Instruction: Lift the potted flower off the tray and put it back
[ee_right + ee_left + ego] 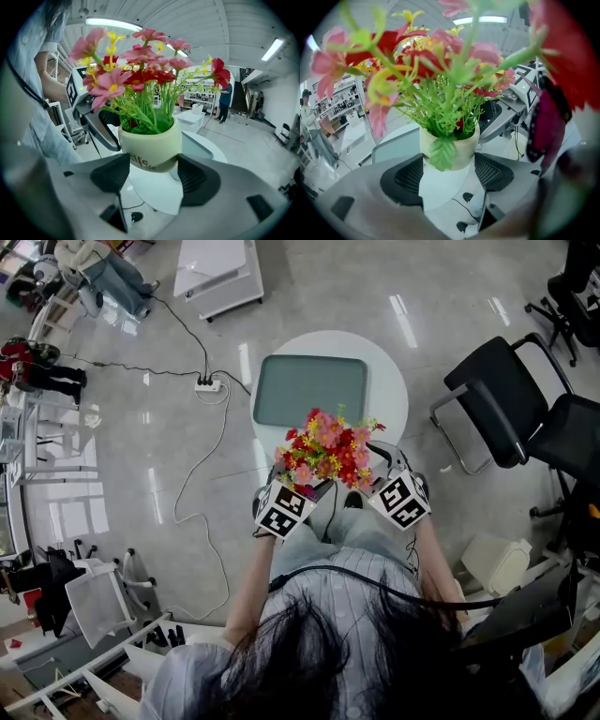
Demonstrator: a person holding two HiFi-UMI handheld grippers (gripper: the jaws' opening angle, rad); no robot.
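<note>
Potted flower (328, 448) is held up off the tray (309, 388), which lies at 12 o'clock from it on the round white bench (396, 390). The left gripper (302, 487) and right gripper (371, 482) both press their fingers (110, 173) against its cream pot (150, 149).

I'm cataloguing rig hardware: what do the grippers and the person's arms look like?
Both the left gripper and right gripper have light grey bodies with curved jaws lined with black textured pads. Each carries a white cube printed with black square markers. The person wears a pale striped shirt, crossed by a black cable.
</note>
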